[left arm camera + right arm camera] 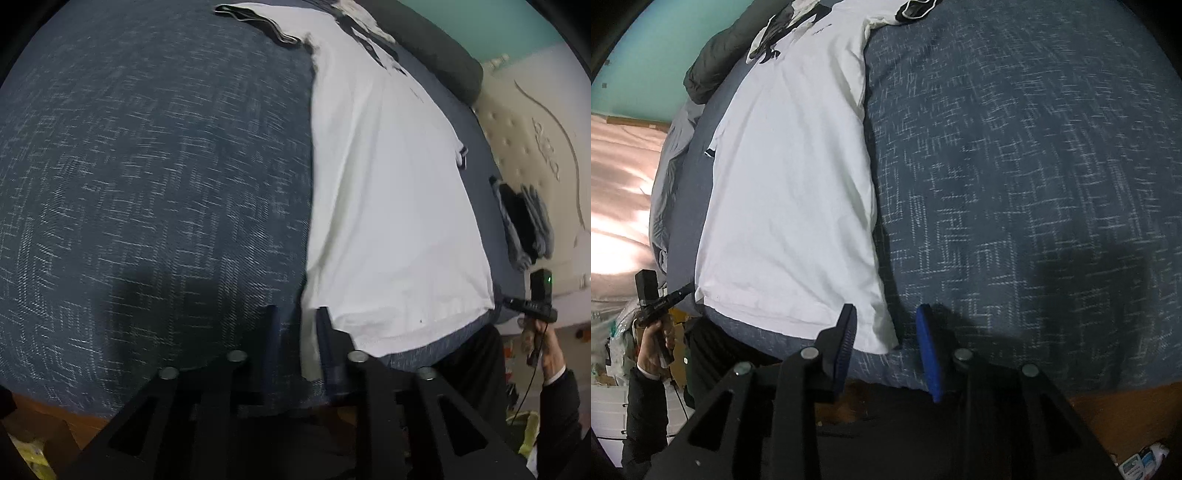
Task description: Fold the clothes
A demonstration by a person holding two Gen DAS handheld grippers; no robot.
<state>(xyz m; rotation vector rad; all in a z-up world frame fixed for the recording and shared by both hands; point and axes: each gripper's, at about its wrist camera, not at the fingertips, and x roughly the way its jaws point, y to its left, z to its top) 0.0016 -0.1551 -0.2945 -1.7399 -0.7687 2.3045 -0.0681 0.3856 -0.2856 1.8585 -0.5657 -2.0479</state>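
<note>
Left wrist view: white T-shirt (388, 192) lay right of centre on the bed (147, 184). Both tongs (295, 325) (888, 325) stood partly open astride its near corners, gripping nothing; shutting might miss the hem.

White T-shirt (790, 206): smooth, matt cotton-like cloth with a stitched hem and a dark print at its far end. Beneath it, the bed cover (1034, 184): coarse woven cloth, dark blue flecked white, matt. Beyond the shirt's far end, a dark bolster (439, 48), probably matt fabric, though blurred. Right gripper (886, 325): matt black plastic frame, ribbed blue pads (929, 350). Below the cover's near edge, brown wood (1115, 410), dull finish.
</note>
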